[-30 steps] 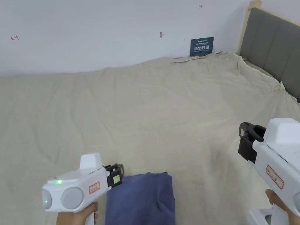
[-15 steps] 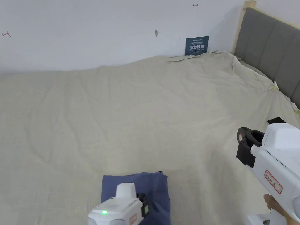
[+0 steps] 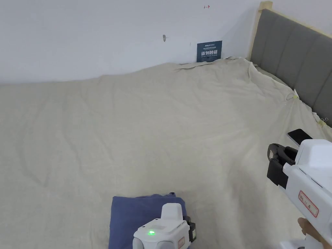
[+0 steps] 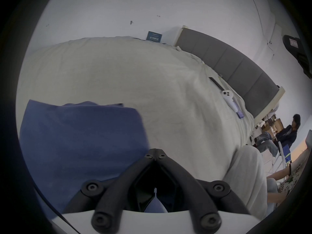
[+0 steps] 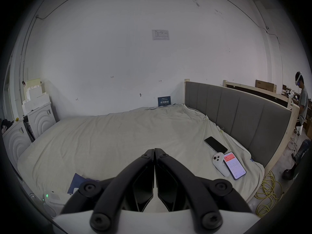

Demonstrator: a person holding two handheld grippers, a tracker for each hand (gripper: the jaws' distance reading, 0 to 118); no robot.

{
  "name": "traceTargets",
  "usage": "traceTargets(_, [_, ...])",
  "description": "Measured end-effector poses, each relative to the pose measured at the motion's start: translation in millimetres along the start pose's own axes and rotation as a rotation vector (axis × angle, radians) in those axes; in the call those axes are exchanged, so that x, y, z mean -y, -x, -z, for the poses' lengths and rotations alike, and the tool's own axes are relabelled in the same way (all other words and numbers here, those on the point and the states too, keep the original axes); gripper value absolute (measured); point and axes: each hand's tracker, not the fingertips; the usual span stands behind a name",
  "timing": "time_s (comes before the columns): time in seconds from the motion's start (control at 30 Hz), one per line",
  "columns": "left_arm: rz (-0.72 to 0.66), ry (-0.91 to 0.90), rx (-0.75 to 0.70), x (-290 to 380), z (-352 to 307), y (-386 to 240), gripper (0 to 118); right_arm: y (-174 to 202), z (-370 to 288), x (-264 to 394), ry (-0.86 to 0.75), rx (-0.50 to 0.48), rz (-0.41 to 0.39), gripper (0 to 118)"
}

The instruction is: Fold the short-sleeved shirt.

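Bed (image 3: 162, 123) under wrinkled beige sheet, folded blue shirt (image 3: 136, 214) at near edge, two phones (image 5: 215, 144) and white controller (image 5: 219, 166) by headboard

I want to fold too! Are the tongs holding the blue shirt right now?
No. Both tongs, left and right, are shut with nothing between them; the folded blue shirt lies on the bed.

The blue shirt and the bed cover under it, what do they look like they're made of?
The blue shirt looks like soft matte knit, probably cotton: it folds thick, with rounded edges and no sheen. The bed cover looks like thin, matte woven cloth, possibly cotton or linen, from its many fine creases.
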Motion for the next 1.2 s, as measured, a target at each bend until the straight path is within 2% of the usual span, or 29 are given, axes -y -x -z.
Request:
traceTargets(0.07, [0.001, -0.008, 0.043, -3, -5, -5, 0, 1, -1, -1, -0.002, -0.001, -0.002, 0])
traceTargets(0.27, [0.049, -0.212, 0.049, -36, -59, 3, 0, 11, -4, -5, -0.029, -0.018, -0.008, 0])
traceTargets(0.53, [0.108, -0.492, -0.111, -87, -140, 32, 0, 34, -7, -17, -0.1, -0.052, -0.019, 0])
traceTargets(0.77, [0.156, -0.69, -0.326, -106, -202, 60, 0, 64, -13, -26, -0.187, -0.066, -0.05, 0])
traceTargets(0.93, [0.135, -0.768, -0.451, -101, -231, 86, 0, 79, -13, -27, -0.25, -0.059, -0.082, 0])
traceTargets(1.2, [0.099, -0.793, -0.508, -86, -255, 119, 0, 96, -8, -23, -0.285, -0.063, -0.087, 0])
